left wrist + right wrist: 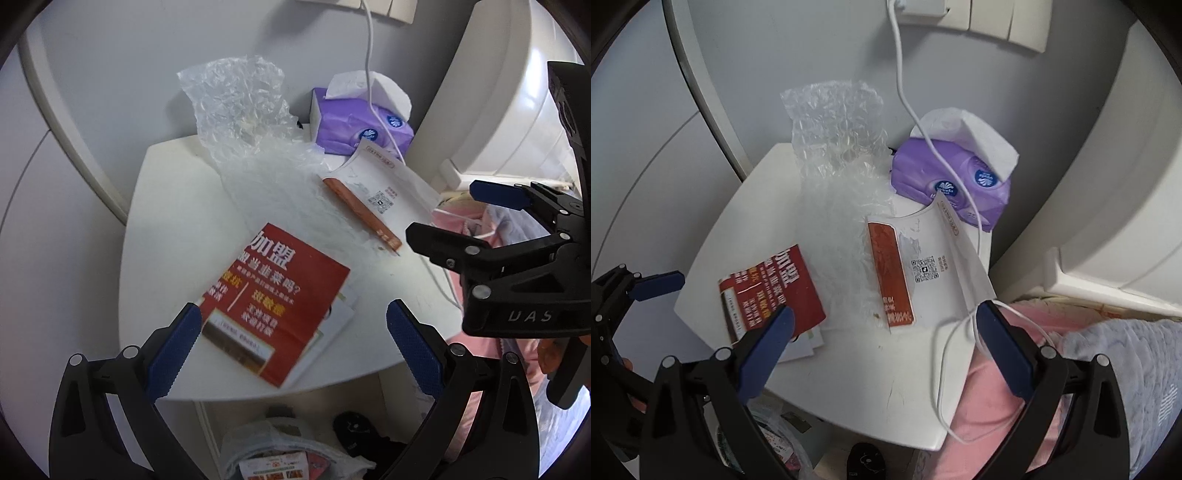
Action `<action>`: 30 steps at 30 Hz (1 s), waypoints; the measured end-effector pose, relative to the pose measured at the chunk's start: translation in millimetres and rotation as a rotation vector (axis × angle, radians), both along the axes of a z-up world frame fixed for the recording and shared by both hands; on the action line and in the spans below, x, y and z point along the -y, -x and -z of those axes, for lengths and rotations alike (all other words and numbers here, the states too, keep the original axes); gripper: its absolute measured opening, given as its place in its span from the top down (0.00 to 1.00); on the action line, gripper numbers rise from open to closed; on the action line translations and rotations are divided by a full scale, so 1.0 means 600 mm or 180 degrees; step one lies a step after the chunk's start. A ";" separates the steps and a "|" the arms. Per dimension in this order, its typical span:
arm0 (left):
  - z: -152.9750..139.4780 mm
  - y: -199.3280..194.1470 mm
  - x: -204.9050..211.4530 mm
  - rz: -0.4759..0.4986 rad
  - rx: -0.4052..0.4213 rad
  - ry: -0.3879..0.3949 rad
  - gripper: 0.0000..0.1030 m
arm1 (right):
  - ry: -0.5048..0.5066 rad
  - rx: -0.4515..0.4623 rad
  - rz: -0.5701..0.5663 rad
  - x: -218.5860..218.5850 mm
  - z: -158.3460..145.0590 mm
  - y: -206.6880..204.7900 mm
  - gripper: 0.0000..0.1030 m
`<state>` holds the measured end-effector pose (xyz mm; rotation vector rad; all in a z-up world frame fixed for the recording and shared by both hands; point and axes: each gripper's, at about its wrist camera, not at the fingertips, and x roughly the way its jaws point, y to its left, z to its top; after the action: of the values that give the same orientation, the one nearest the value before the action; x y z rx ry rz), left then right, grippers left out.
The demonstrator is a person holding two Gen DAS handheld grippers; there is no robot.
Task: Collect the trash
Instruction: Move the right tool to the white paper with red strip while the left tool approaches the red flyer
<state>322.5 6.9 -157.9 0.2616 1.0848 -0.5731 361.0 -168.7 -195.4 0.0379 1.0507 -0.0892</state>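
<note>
My left hand-held gripper [293,334] hangs released over the near edge of the small white table [173,229], its blue-padded fingers [173,354] spread wide on either side of the red folded flyer with white and yellow print [280,299]. The flyer lies flat on the table near the front edge, on top of a few white paper sheets [341,314] that peek out at its right; neither pad touches it.

My right hand-held gripper [884,334] is released too, its fingers apart and holding nothing, above the table's front right part. Just beyond it lies the white paper sleeve with an orange strip and a QR code [923,266], partly resting on a crumpled sheet of clear bubble wrap [834,147] that runs from the middle of the table up against the grey wall [820,48]. Behind the sleeve, touching its far corner, sits a purple soft pack of tissues [945,173] with a white tissue sticking up. A thin white cable [901,85] comes down from the wall socket, crosses the tissue pack and the sleeve, and loops off the table's right edge over pink fabric [990,398].

Under the table, in the left wrist view, a bin lined with a clear bag [273,450] holds some printed wrappers.
</note>
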 end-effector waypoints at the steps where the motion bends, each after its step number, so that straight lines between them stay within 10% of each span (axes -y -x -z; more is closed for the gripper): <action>1: 0.005 -0.004 0.001 0.0017 -0.0007 0.0004 0.06 | 0.0003 -0.0030 0.0009 0.002 0.005 -0.006 0.07; 30: 0.131 -0.084 0.046 0.0727 -0.0159 -0.0136 0.06 | 0.0070 -0.0369 -0.0051 0.047 0.129 -0.117 0.07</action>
<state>373.1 -20.9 -236.6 0.4136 1.1240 -0.7642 431.4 -196.9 -273.0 0.0042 1.1654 -0.0893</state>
